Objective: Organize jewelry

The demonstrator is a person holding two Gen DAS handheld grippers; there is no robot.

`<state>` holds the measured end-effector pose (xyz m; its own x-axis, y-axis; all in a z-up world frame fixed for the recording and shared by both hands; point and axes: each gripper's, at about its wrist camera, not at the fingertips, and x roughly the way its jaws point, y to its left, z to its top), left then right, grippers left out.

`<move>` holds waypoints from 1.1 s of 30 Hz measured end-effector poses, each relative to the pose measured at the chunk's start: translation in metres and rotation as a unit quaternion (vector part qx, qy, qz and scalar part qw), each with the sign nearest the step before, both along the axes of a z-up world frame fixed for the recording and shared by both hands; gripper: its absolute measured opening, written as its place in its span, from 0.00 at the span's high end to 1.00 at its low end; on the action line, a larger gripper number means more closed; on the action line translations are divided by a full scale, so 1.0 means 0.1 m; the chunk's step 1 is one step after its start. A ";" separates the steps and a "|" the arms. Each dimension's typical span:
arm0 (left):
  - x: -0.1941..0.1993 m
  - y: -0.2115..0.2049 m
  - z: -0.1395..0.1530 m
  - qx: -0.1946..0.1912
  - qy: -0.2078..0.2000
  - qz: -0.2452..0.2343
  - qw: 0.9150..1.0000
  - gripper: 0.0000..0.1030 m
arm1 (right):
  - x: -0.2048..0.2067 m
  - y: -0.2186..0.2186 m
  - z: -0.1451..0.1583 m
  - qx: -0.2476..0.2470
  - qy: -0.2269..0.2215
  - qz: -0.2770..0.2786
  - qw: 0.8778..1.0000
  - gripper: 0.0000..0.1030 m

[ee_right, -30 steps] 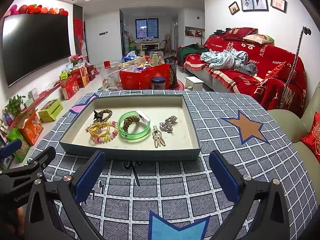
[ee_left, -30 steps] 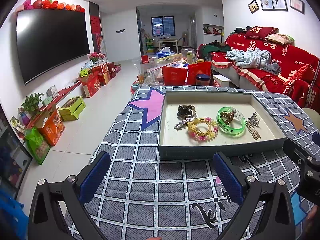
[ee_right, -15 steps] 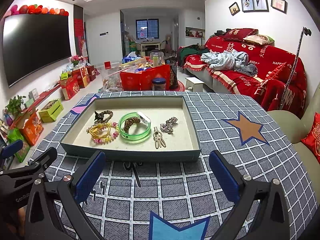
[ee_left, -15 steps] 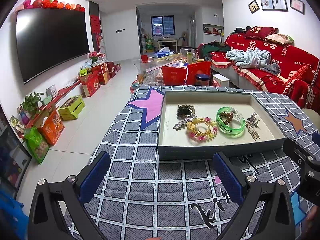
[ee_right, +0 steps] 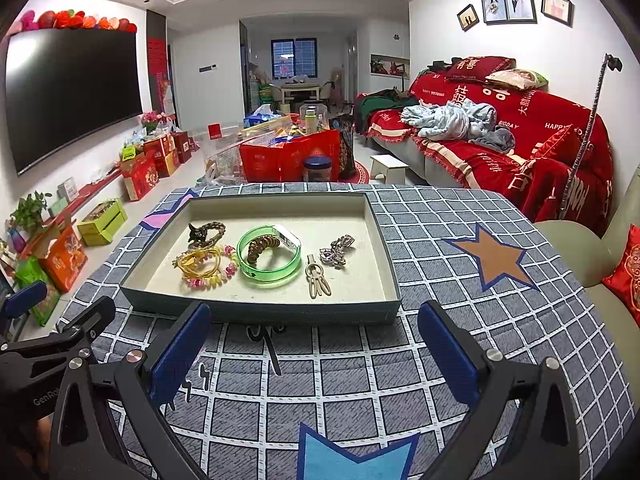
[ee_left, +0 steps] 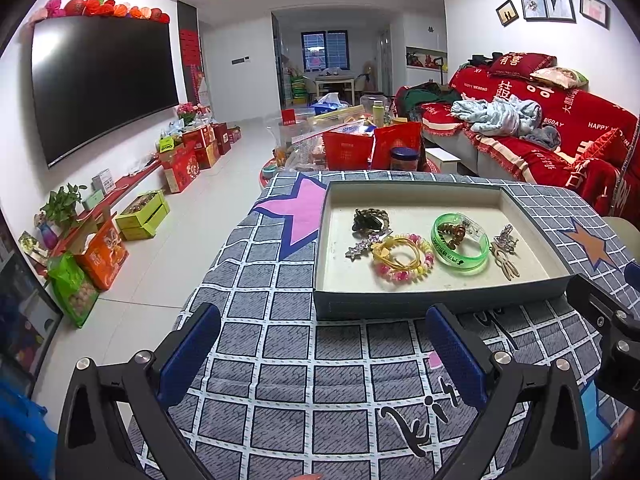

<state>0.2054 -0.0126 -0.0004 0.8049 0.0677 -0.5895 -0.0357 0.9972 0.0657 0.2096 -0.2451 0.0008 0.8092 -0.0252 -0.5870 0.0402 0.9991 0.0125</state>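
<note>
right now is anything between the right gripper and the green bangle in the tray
Only the tray's near wall. The right gripper is open, short of it, over the checked cloth; the green bangle lies past that wall, so the gripper would likely need to go over the rim.

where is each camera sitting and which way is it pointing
Left wrist: on the left hand-held gripper, low over the cloth, facing the tray from its near-left; its own blue fingers spread, right hand-held gripper at right edge.
Right wrist: on the right hand-held gripper, facing the tray head-on; own open fingers, left one at lower left.
Shared: tray, green bangle, sofa, TV.
</note>
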 end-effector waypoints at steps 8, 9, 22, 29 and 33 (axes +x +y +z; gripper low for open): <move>0.00 0.00 0.00 0.000 0.000 0.000 1.000 0.00 | 0.00 0.00 0.00 0.000 0.000 0.000 1.000 0.00; 0.00 0.00 0.00 0.000 0.000 0.000 1.000 0.00 | -0.01 -0.01 0.00 0.000 0.000 0.000 1.000 0.00; -0.02 -0.04 -0.02 0.003 0.001 0.000 1.000 0.00 | -0.01 0.00 -0.01 -0.001 -0.001 0.000 1.000 0.00; -0.02 -0.06 -0.05 0.001 0.003 0.002 1.000 0.00 | -0.01 0.00 -0.01 0.001 0.000 0.000 1.000 0.00; -0.02 -0.07 -0.06 0.000 0.006 0.003 1.000 0.00 | -0.01 0.00 -0.01 0.001 0.001 0.000 1.000 0.00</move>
<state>0.2030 -0.0191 -0.0069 0.7976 0.0726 -0.5989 -0.0405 0.9969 0.0670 0.2083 -0.2453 0.0002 0.8076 -0.0237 -0.5893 0.0394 0.9991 0.0137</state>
